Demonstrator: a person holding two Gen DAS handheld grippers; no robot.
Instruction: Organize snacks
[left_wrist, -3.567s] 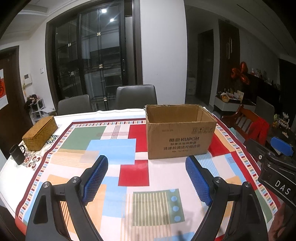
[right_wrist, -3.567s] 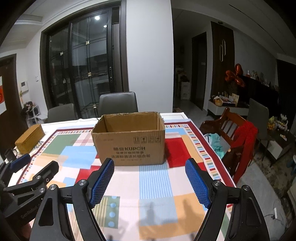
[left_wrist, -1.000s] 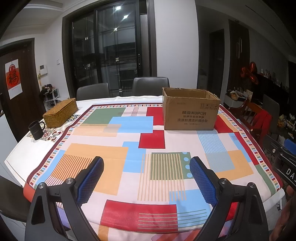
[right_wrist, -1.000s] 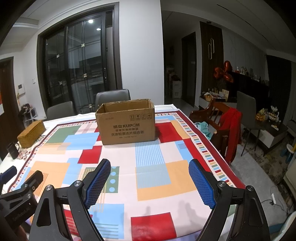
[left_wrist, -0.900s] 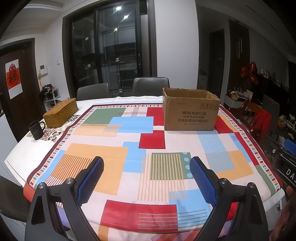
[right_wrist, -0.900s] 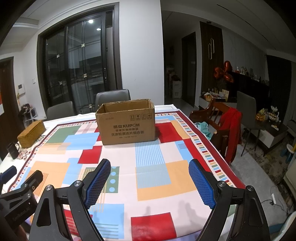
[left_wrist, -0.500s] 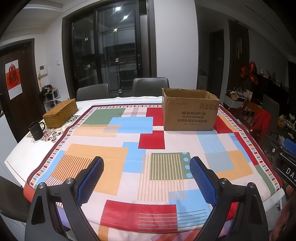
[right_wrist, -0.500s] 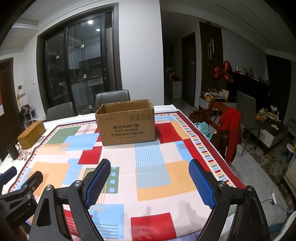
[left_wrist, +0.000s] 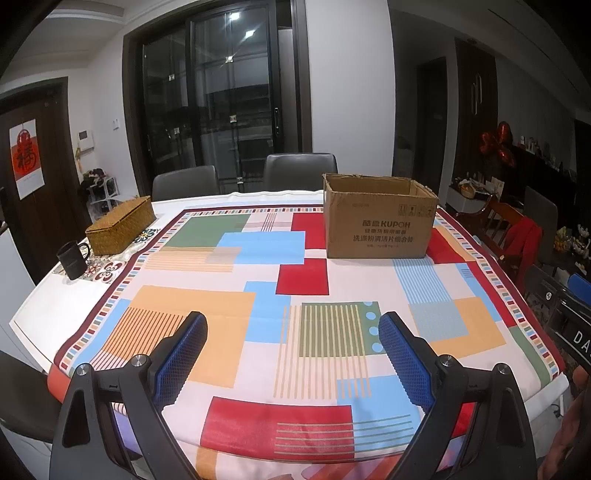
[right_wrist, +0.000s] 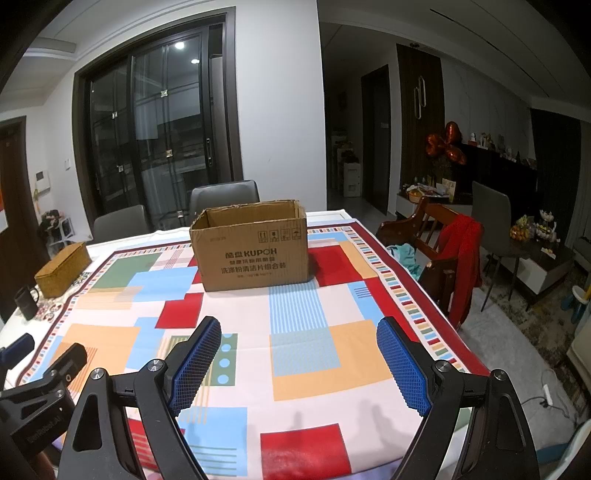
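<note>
Left claw (left_wrist: 291, 336) hangs released, mesh-textured blue pads apart, over the patchwork-cloth worktop (left_wrist: 229, 325); the corrugated cardboard box (left_wrist: 376, 229) sits far right. Right claw (right_wrist: 298, 341), likewise released, faces that box (right_wrist: 255, 247); nothing has shifted since a second ago.

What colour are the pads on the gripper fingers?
Blue, with a fine mesh texture, on black fingers; the right wrist view shows them best.

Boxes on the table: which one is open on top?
The cardboard box with printed writing is open on top. The woven basket box near the black mug is closed.
</note>
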